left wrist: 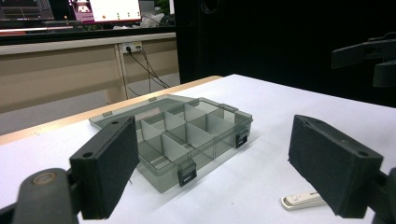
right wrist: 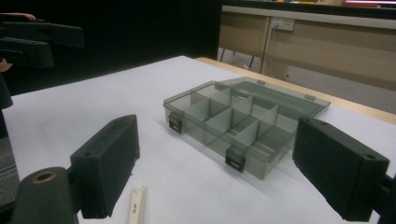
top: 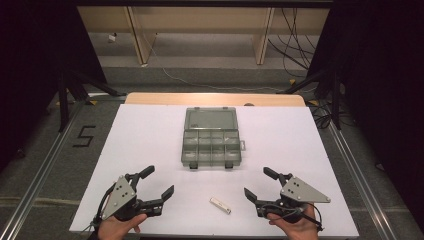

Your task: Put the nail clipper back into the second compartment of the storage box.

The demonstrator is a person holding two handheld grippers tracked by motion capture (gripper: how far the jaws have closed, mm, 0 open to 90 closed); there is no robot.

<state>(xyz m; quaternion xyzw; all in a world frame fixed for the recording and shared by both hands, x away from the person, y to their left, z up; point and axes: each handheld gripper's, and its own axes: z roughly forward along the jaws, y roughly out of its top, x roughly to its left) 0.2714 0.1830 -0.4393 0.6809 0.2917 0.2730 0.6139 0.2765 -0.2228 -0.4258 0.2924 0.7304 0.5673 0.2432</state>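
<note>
Both jaws gape wide and hold nothing: the left hand-held gripper [top: 159, 182] and the right hand-held gripper [top: 259, 184] hover low at the near edge of the table [top: 150, 130]. Between them lies a small white stick [top: 220, 205], perhaps a flash drive. The compartment box [top: 212, 145] sits open farther back, centred.

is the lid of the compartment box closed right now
No, the compartment box lies with its lid folded flat back on the white table, so the empty compartments stand open to the high view.
</note>
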